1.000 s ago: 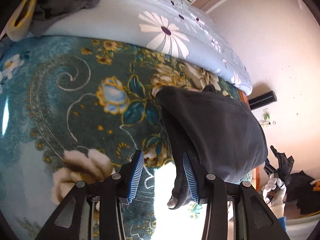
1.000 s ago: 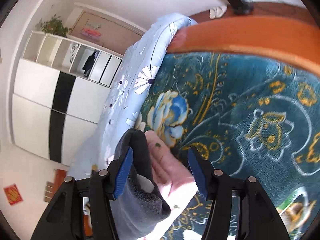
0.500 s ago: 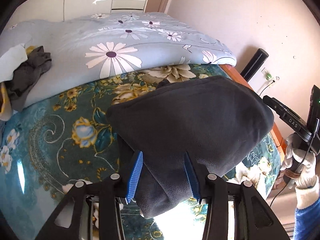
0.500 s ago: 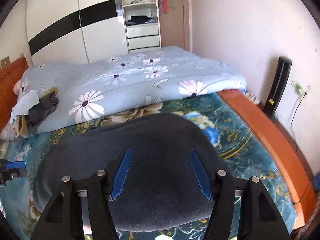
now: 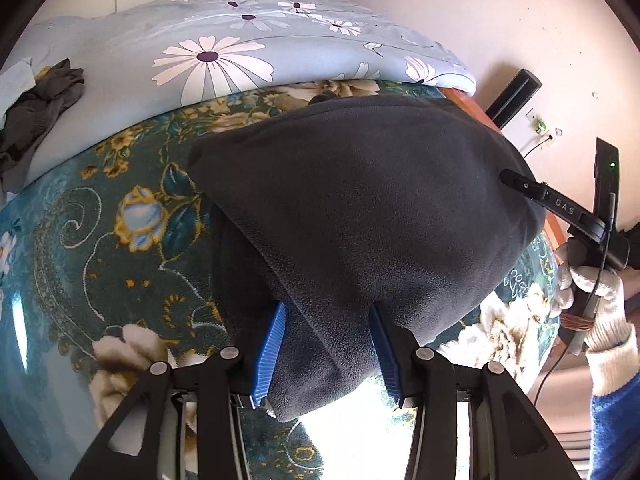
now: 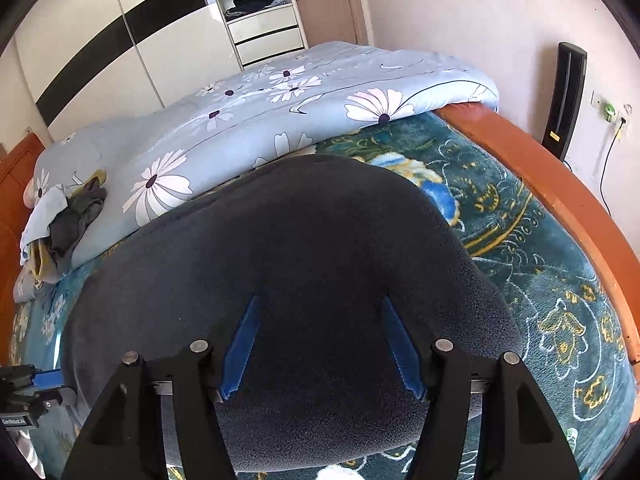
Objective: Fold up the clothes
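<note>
Lying across the middle of both frames, a dark fleece garment [image 5: 360,208] covers the teal flowered blanket [image 5: 100,220]. Left tongs [image 5: 328,344] clamp a folded corner at lower centre. Right tongs [image 6: 320,344] straddle the fleece with pads apart; whether they pinch it I cannot tell. A daisy quilt [image 6: 280,92] fills the upper part.

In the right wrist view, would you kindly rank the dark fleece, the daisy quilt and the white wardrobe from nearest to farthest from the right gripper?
1. Dark fleece: between the right gripper fingers.
2. Daisy quilt: behind it, across the bed.
3. White wardrobe: against the far wall.
</note>
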Demonstrator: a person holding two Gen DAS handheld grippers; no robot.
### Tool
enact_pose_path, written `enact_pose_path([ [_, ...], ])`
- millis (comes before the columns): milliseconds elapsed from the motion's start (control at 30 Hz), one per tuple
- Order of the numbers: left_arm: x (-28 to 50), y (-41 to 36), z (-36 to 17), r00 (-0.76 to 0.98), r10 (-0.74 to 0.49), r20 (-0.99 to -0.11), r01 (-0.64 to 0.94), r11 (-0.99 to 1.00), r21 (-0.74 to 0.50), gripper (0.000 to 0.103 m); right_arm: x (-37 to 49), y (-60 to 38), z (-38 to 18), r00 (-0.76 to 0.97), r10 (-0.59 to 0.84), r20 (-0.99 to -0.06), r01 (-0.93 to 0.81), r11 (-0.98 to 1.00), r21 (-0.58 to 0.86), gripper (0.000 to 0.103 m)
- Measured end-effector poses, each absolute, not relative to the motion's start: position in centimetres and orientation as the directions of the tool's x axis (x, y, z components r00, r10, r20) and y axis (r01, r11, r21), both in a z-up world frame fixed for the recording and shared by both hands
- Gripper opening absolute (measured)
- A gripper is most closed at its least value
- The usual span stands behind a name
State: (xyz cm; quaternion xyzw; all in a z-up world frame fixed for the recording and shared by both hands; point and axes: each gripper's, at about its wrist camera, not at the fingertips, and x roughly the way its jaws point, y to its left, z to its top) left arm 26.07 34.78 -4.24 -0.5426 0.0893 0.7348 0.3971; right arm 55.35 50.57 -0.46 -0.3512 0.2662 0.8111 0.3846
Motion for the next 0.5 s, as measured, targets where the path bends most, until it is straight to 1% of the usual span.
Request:
enact_pose_path([
  [33,26.1,34.2,-4.0,-0.100,0.500,-0.860,-0.673,-0.671,-0.311,0.051,55.3,50.1,-0.2,-0.456,0.449,-0.768,-0.814,-0.559,0.156,0.064],
  [67,26.2,33.5,-3.8,-0.106,0.513,-0.852,-0.665,-0.673,-0.322,0.057,55.3,49.6,0.1,-0.457,0.465,-0.758,-0.818,-0.554,0.153,0.064],
  [100,26.3,32.9,-3.5,-0.116,0.530,-0.840,-0.658,-0.674,-0.334,0.059,55.4,48.8,0.4,-0.466,0.479,-0.744,-0.819,-0.551,0.158,0.064],
  [133,26.4,32.2,-3.3,-0.124,0.549,-0.826,-0.652,-0.673,-0.349,0.065,55.5,48.0,0.6,-0.479,0.486,-0.731,-0.818,-0.549,0.172,0.064],
  [233,26.7,30.3,-2.9,-0.136,0.611,-0.779,-0.620,-0.666,-0.414,0.078,55.5,45.5,-0.1,-0.511,0.464,-0.724,-0.808,-0.547,0.220,0.064],
  [300,27.0,29.2,-2.8,-0.158,0.643,-0.749,-0.604,-0.663,-0.442,0.082,55.5,43.6,-0.8,-0.511,0.450,-0.732,-0.805,-0.549,0.225,0.065],
  [333,27.2,28.7,-2.6,-0.180,0.647,-0.741,-0.600,-0.669,-0.439,0.088,55.5,42.7,-1.2,-0.513,0.444,-0.735,-0.803,-0.552,0.227,0.065],
  [367,27.3,28.3,-2.4,-0.208,0.645,-0.735,-0.594,-0.681,-0.429,0.097,55.5,41.8,-1.5,-0.517,0.437,-0.736,-0.799,-0.556,0.230,0.065],
  [400,27.5,27.8,-2.2,-0.239,0.640,-0.730,-0.587,-0.694,-0.416,0.101,55.5,41.0,-1.8,-0.521,0.432,-0.736,-0.796,-0.558,0.235,0.066],
  [433,27.7,27.3,-2.0,-0.266,0.642,-0.719,-0.580,-0.702,-0.413,0.103,55.6,40.3,-2.0,-0.525,0.424,-0.738,-0.792,-0.560,0.243,0.070],
  [500,27.9,26.3,-1.6,-0.311,0.650,-0.694,-0.563,-0.714,-0.417,0.103,55.5,39.3,-2.7,-0.525,0.411,-0.745,-0.792,-0.557,0.250,0.078],
])
